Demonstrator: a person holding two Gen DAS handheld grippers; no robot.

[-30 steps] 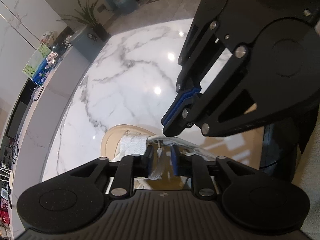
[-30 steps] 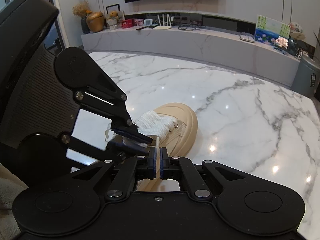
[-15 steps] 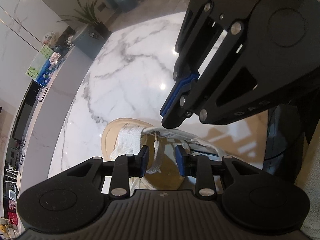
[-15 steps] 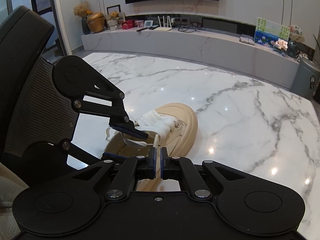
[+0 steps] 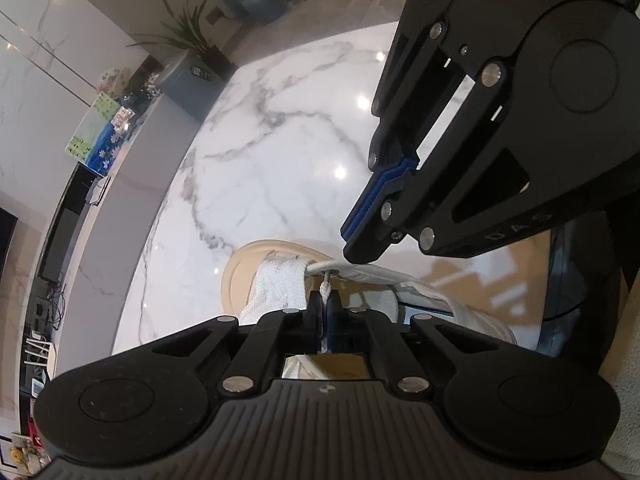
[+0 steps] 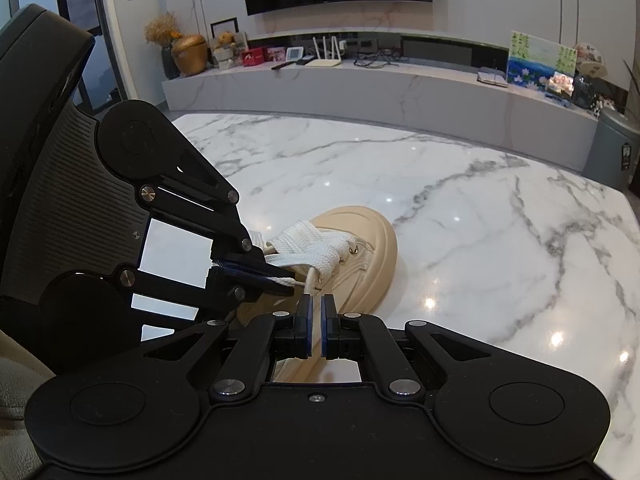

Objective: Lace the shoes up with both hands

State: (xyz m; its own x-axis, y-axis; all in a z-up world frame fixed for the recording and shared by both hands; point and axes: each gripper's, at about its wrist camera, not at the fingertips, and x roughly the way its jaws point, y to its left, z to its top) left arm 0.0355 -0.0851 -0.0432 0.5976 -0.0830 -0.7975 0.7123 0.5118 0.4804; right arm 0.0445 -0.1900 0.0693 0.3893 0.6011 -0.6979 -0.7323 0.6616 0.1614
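While it sits toe-out on the marble table (image 6: 480, 220), the beige chunky-soled shoe (image 6: 360, 240) shows wide white woven lace (image 6: 316, 246) bunched over its front eyelets. Left gripper (image 5: 323, 306) has just snapped closed, pinching the lace end. Right gripper (image 6: 316, 316) is closed too, nothing visibly between its pads.

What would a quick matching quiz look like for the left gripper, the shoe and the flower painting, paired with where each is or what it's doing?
1 left gripper
2 shoe
3 painting

A on the marble table
B on the long shelf
C shut on the lace

Pairs: 1-C, 2-A, 3-B.
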